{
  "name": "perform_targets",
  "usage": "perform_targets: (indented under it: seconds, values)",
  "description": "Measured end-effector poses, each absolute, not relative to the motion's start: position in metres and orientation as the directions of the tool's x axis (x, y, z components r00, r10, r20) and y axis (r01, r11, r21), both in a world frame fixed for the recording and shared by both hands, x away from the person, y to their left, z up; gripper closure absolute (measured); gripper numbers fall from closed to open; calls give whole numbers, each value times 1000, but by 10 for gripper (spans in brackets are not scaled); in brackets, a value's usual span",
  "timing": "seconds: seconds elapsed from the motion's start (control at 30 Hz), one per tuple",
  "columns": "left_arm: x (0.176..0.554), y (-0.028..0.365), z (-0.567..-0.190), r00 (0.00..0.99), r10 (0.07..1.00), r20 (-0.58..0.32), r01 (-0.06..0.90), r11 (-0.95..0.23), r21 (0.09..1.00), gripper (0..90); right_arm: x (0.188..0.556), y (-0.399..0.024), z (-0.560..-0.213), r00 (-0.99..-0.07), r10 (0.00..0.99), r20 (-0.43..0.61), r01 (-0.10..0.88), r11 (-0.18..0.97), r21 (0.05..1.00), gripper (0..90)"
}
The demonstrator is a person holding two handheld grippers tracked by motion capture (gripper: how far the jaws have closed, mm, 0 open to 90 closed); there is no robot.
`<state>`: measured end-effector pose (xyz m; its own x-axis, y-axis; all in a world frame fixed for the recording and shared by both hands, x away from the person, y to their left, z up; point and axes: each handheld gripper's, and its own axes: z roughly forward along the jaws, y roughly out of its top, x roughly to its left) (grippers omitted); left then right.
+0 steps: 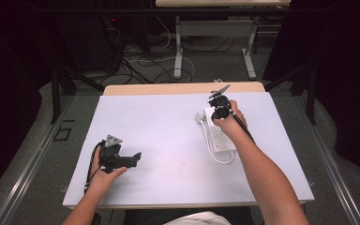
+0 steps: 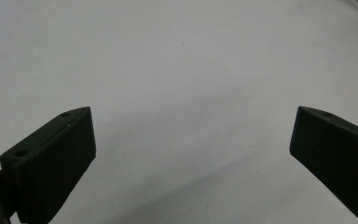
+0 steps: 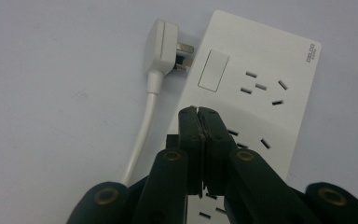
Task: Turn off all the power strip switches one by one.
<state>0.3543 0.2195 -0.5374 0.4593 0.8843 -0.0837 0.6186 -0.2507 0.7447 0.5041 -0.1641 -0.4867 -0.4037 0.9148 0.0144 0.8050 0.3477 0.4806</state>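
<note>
While the right gripper [image 3: 199,109] hangs over the white power strip [image 1: 221,136], its jaws are clenched flat together with nothing between them; the right gripper view shows the tips above the strip's face, just below the rocker switch [image 3: 213,71]. Contact with the strip: can't tell. Strip lies at roughly 2 o'clock on the white table mat [image 1: 168,126], long axis running near-to-far. Its white plug [image 3: 162,45] lies on the mat at the strip's far end, 10 o'clock from the jaw tips in the right gripper view, prongs pointing at the strip's edge, just beside it. White cord [image 1: 215,154] loops off the strip's near end along its left side. Left gripper [image 1: 136,158] sits at about 8 o'clock on the mat, well apart from the strip, jaws spread wide, released, bare mat between them.
</note>
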Motion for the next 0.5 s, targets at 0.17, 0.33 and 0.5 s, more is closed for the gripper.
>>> perform_targets:
  seconds: [0.17,0.33,0.5]
  values:
    - [355,219,-538,459,885,-83,616,-250,747,3,509,-165,-491,-391,920,11,808,338,484,889]
    - [354,219,-537,456,885,-90,625,-247,741,3,513,-166,-494,-390,921,15,807,334,486,888]
    - [353,220,-538,455,886,-89,622,-245,744,3,516,-164,-499,-383,923,29,817,324,478,888]
